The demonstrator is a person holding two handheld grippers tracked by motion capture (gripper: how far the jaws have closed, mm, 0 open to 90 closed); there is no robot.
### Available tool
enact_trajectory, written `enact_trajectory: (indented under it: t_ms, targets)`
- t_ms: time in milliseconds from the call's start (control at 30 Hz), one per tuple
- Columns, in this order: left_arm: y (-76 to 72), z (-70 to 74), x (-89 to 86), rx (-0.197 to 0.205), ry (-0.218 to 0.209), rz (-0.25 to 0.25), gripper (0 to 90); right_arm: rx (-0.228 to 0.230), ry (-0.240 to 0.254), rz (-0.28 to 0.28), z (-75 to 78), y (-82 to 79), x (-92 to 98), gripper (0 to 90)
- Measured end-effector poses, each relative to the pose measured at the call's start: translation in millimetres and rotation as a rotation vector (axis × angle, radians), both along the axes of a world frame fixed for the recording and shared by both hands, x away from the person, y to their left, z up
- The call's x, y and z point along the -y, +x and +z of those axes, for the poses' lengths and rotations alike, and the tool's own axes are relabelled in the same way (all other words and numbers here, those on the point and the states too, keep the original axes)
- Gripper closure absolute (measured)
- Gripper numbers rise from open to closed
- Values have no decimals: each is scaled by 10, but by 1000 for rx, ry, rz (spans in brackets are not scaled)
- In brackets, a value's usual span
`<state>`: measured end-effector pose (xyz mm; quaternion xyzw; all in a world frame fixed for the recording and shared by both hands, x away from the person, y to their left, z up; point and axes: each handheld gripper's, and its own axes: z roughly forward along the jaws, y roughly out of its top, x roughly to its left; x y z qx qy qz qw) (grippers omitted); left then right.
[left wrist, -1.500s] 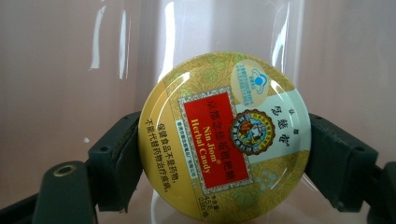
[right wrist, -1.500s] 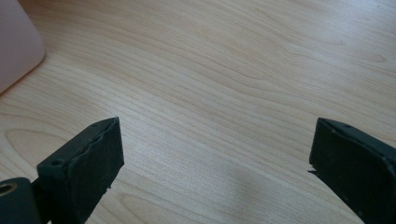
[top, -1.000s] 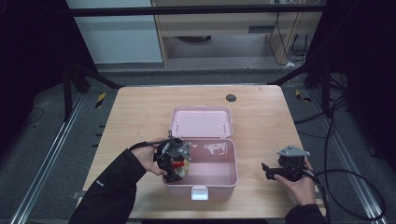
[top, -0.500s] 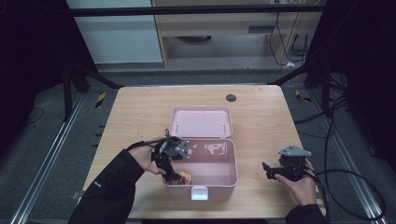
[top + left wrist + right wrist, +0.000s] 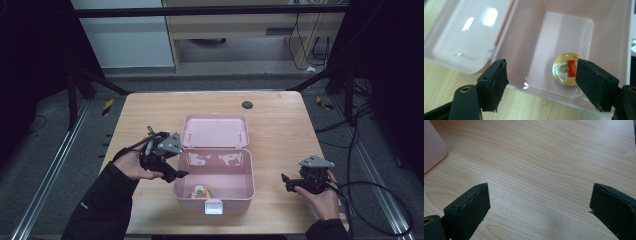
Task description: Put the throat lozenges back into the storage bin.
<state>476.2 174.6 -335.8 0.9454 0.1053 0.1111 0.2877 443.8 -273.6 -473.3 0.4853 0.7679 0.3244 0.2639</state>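
A pink box stands open at the table's middle, its lid laid back flat. On the box floor near the front wall lies a round yellowish item with a red label. My left gripper hangs just left of the box's left wall. Its jaws have just been closing, with nothing between them. In the left gripper view the left gripper looks down over the box wall, the round item and the lid. My right gripper rests open over bare wood, right of the box.
A small dark round spot marks the wooden table behind the box. A cable loops off the table's right edge. Black frame bars cross behind the table. A corner of the pink box shows in the right gripper view.
My left gripper has risen out of the box and moved left of its wall, leaving the round item on the box floor. The right gripper has stayed still.
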Motion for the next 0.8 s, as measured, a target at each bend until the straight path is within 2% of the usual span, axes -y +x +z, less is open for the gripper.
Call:
enact_trajectory:
  t_ms: [67,133,167,200,400,567,600,633,800]
  targets:
    - [2,13,-51,6,-9,18,247,0,0,0,0,0,2,34]
    - [6,22,-151,14,-29,63,249,0,-1,-1,-2,1,5,34]
    - [7,15,-248,23,-39,103,251,2,-3,-1,-4,1,4,34]
    - [7,15,-248,23,-39,103,252,2,-3,-1,-4,1,4,34]
    - [-5,-76,-543,41,-109,243,252,1,-1,-4,0,-2,6,34]
    - [-9,-240,-785,53,-182,375,252,-1,0,-9,-4,-4,10,34]
    - [-19,-321,-869,57,-201,423,253,0,0,-11,-5,-3,11,34]
    - [-19,-321,-869,57,-201,423,253,0,0,-11,-5,-3,11,34]
    - [-42,-535,-1053,54,-243,536,254,2,-1,-12,-11,-2,16,33]
